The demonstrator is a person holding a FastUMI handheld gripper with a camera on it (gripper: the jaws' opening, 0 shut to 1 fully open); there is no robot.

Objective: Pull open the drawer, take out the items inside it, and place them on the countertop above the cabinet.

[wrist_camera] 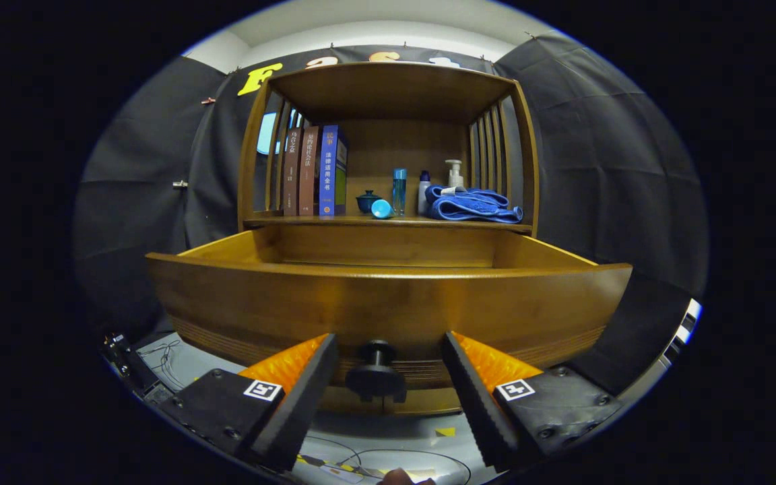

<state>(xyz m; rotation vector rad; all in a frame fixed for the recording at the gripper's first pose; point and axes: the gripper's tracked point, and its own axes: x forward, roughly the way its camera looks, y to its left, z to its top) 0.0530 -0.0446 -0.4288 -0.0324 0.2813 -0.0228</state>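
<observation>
The drawer (388,296) of the wooden cabinet (388,87) is seen pulled out toward the camera, its front panel lying just ahead of the fingers. The hand-held gripper (388,377) is held with its jaws spread wide; the two fingers are positioned on either side of the dark round knob (376,374) at the lower centre of the drawer front, and neither finger is seen to touch it. The knob is located between the fingers. The interior floor of the drawer is hidden by the front panel, so its contents cannot be determined. Above the drawer, the countertop (294,220) of the cabinet is enclosed by slatted side walls and a top board. On it, three upright books (314,172) are stood at the left. Near the centre, a small dark lidded cup (366,201), a round blue object (381,209) and a tall clear blue bottle (399,190) are set close together. Further right, a white bottle with a blue cap (424,192) and a pump dispenser (454,174) are placed behind a folded blue towel (474,205). Cables (166,353) are seen on the grey floor below the drawer.
</observation>
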